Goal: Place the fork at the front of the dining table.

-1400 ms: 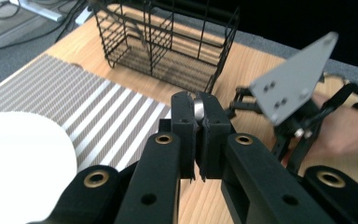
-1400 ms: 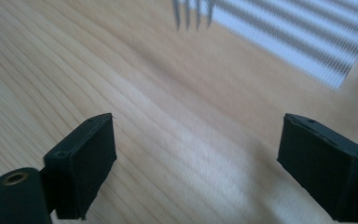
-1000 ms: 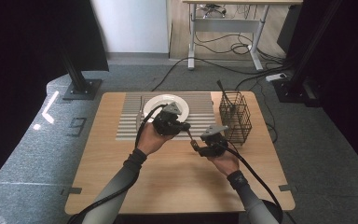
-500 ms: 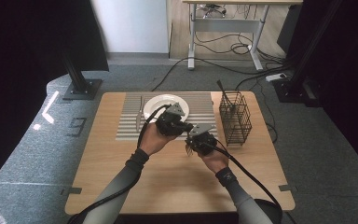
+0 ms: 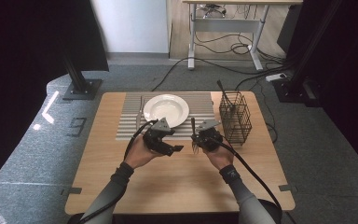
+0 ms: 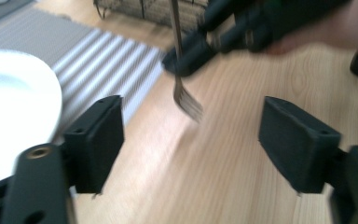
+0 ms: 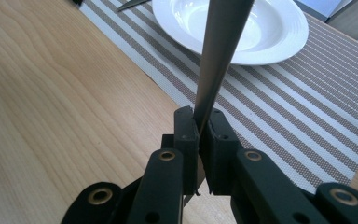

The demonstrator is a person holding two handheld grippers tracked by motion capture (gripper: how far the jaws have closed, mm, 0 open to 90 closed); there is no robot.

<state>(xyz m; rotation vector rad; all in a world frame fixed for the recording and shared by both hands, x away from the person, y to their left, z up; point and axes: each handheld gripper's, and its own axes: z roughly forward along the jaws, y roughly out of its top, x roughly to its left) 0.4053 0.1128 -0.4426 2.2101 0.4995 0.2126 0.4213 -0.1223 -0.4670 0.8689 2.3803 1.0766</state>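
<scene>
Fork (image 6: 182, 70) was clamped by its handle in your right gripper (image 5: 204, 138), tines down over the bare table (image 5: 177, 186) beside the plate (image 5: 166, 109). Your left gripper (image 6: 191, 140) stood released, empty. Laying the fork down looked left to do.

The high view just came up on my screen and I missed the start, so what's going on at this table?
A person holds a gripper in each hand over a wooden table. The right gripper is shut on a metal fork, tines down above the wood. The left gripper is open, facing that fork. A white round plate sits on a striped placemat, with a black wire basket to the right.
</scene>
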